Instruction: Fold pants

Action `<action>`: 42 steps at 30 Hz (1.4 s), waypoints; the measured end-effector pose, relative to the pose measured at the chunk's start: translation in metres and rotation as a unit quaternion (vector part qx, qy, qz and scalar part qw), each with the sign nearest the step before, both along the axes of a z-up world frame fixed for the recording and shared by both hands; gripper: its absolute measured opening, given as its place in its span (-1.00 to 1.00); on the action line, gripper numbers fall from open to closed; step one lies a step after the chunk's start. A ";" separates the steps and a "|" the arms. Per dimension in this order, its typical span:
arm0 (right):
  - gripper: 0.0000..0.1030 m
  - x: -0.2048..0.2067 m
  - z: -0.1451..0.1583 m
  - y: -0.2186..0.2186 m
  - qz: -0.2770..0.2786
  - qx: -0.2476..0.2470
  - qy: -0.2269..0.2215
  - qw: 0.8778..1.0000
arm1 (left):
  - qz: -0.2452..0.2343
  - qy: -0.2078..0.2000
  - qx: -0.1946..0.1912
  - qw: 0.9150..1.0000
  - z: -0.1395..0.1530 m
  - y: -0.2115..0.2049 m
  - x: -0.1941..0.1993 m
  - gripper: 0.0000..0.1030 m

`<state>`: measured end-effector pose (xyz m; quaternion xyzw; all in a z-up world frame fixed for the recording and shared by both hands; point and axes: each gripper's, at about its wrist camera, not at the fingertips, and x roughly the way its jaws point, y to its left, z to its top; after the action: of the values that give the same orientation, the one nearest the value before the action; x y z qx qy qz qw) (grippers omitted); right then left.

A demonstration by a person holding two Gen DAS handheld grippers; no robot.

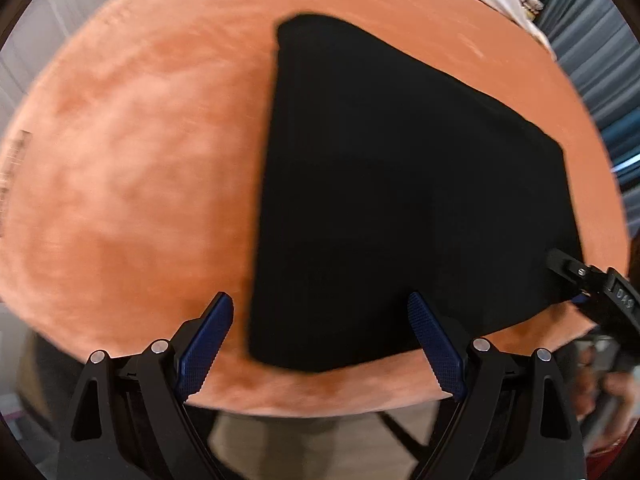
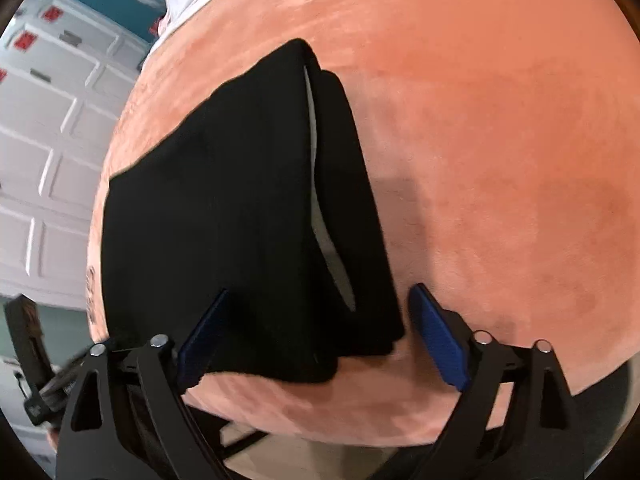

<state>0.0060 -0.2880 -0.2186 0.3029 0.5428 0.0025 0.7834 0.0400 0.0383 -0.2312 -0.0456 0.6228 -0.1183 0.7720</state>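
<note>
The black folded cloth pants (image 1: 400, 200), one soft, light, floppy bundle lying near the front edge of the single salmon velvety tabletop (image 1: 128, 168), we would pinch at its layered near corners, our left gripper (image 1: 320, 344) and right gripper (image 2: 320, 336) both spread wide, holding nothing.

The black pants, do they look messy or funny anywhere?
Mostly tidy: the black pants lie folded on the orange cloth. One odd bit: along their right edge a pale strip peeks out between the layers, so that side isn't lined up flush.
</note>
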 end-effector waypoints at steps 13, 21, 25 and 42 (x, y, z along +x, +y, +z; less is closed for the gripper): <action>-0.24 -0.004 0.002 0.010 -0.034 0.068 -0.033 0.997 | 0.010 -0.020 -0.064 0.998 0.011 -0.010 0.013 -0.45; -0.28 -0.033 0.045 0.020 -0.027 0.070 -0.067 0.995 | -0.011 -0.062 -0.024 0.998 0.070 -0.014 -0.005 -0.57; -0.28 -0.050 0.064 0.025 -0.015 0.070 -0.075 0.995 | -0.027 -0.072 0.001 0.997 0.088 -0.017 -0.019 -0.57; -0.28 -0.003 0.243 0.033 0.011 0.004 -0.287 0.958 | -0.044 -0.279 -0.062 0.957 0.258 -0.027 0.029 -0.56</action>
<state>0.0034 -0.2553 0.0240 0.2860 0.2987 0.1001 0.9050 0.0693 0.0117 0.0265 -0.0317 0.3758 -0.1985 0.9047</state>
